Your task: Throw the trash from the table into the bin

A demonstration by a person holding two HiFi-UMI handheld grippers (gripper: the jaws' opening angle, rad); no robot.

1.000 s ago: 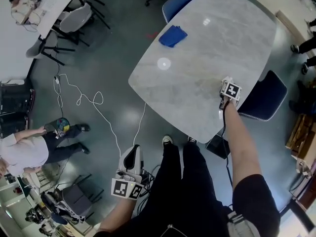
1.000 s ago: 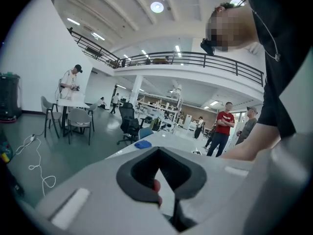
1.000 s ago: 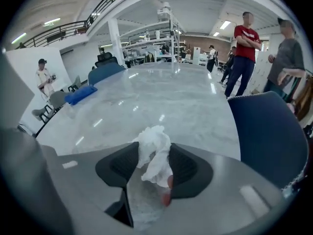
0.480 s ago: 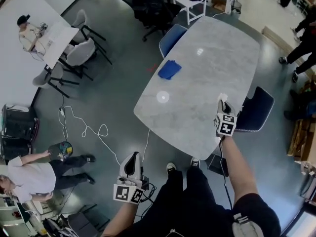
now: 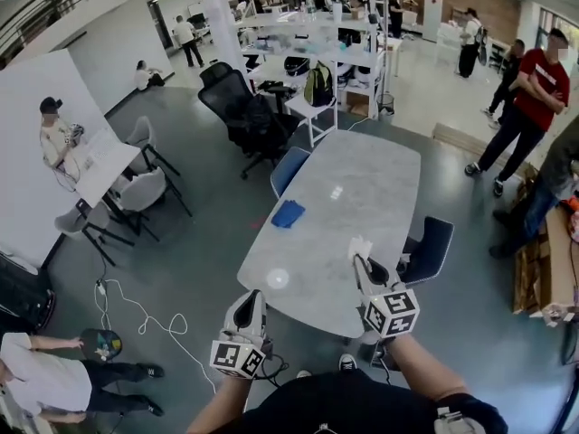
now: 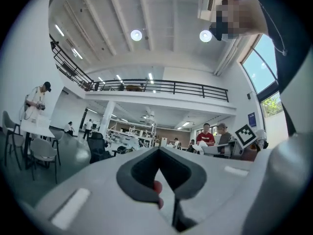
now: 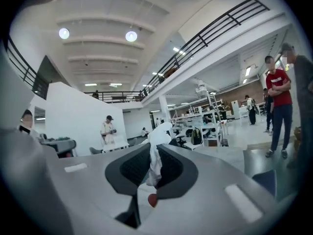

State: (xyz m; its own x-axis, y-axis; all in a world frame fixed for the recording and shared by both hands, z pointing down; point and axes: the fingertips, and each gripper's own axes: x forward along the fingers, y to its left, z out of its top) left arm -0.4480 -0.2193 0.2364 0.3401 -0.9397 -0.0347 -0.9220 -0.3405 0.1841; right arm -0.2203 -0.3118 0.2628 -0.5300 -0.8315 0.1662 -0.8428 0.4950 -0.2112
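The right gripper [image 5: 364,266] is held up over the near end of the desk [image 5: 371,174]. Its fingers have just been closing and are pinched tight on a crumpled white scrap [image 7: 157,135], which sticks up out of them. The left gripper [image 5: 250,300] hangs by the desk's near left corner at the bottom of the frame, fingers pressed together with nothing between them.

A blue cloth [image 5: 288,213] lies on the desk close to its left edge. A blue chair [image 5: 289,168] is tucked against that left edge, and a second blue chair [image 5: 427,247] stands at the right edge, just beside the right gripper.

Left of the desk the grey floor [image 5: 194,242] lies wide open, reaching to a white cable [image 5: 136,319] that loops at lower left. Near the cable sits a dark round tub [image 5: 99,342], possibly the bin, though it is too small to be sure.
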